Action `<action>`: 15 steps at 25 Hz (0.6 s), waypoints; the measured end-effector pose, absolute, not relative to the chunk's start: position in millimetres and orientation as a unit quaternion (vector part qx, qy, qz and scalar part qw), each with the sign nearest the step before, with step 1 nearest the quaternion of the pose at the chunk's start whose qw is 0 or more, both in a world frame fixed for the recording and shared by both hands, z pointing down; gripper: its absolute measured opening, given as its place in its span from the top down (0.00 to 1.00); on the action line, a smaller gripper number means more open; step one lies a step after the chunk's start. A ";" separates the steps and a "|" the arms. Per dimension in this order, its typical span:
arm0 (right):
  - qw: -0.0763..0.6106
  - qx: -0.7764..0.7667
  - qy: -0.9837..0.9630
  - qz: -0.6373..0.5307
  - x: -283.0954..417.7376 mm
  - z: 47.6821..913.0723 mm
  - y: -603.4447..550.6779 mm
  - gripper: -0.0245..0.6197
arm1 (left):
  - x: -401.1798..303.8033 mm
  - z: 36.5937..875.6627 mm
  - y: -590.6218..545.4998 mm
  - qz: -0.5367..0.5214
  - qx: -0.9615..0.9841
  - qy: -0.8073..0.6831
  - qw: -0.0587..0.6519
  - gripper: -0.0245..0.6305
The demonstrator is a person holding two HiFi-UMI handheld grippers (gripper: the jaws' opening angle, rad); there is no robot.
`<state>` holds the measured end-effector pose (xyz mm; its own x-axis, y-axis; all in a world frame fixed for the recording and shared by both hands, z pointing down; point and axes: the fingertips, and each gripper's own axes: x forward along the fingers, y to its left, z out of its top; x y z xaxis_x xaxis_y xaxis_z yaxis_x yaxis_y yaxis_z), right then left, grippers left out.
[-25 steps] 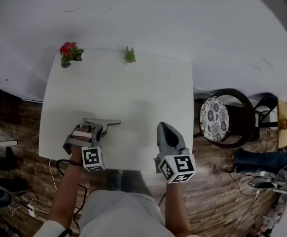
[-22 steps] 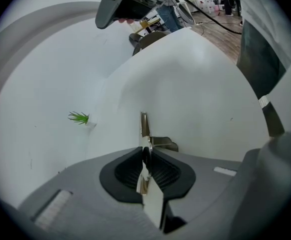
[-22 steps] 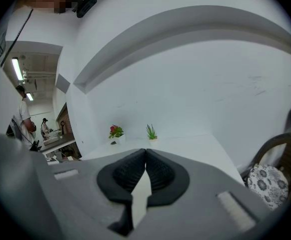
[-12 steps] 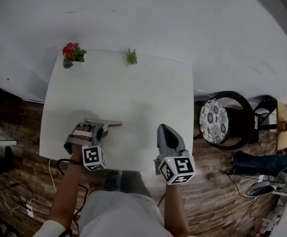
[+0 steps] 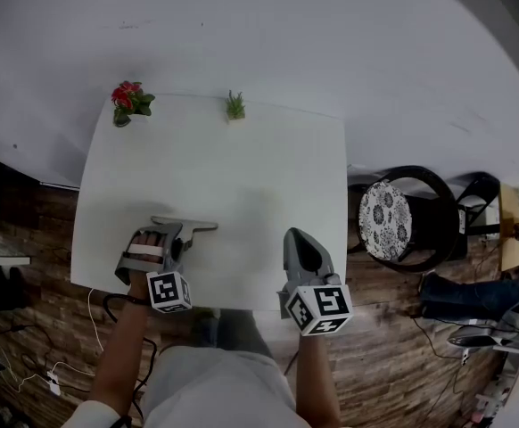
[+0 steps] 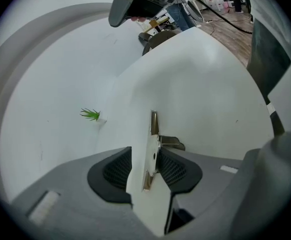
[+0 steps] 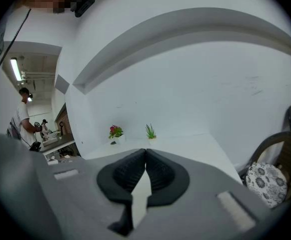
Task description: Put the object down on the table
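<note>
Metal object (image 5: 188, 225): release step, lower left of head view.
Table (image 5: 242, 159) bears it. Right gripper (image 7: 145, 156): pressed together, empty. Left gripper (image 5: 176, 234): jaws just spread, object unpinched between; next, you draw straight back.

Red flowers (image 5: 128, 99) left of a green plant (image 5: 234, 105) (cushioned chair (image 5: 383, 218) well apart).

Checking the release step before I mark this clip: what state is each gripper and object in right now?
left gripper: open, jaws have just been opening, metal bracket between them.
right gripper: shut, empty.
metal bracket: resting on the table.
red flower pot: upright.
green plant: upright.
</note>
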<state>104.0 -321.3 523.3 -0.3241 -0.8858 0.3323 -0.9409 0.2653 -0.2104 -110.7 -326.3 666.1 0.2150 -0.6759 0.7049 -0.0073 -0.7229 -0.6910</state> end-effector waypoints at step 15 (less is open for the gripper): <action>0.067 0.566 -0.801 0.183 101.7 520.1 -312.2 0.96 | -113.3 656.7 -300.8 -0.571 -0.730 0.265 0.267 0.73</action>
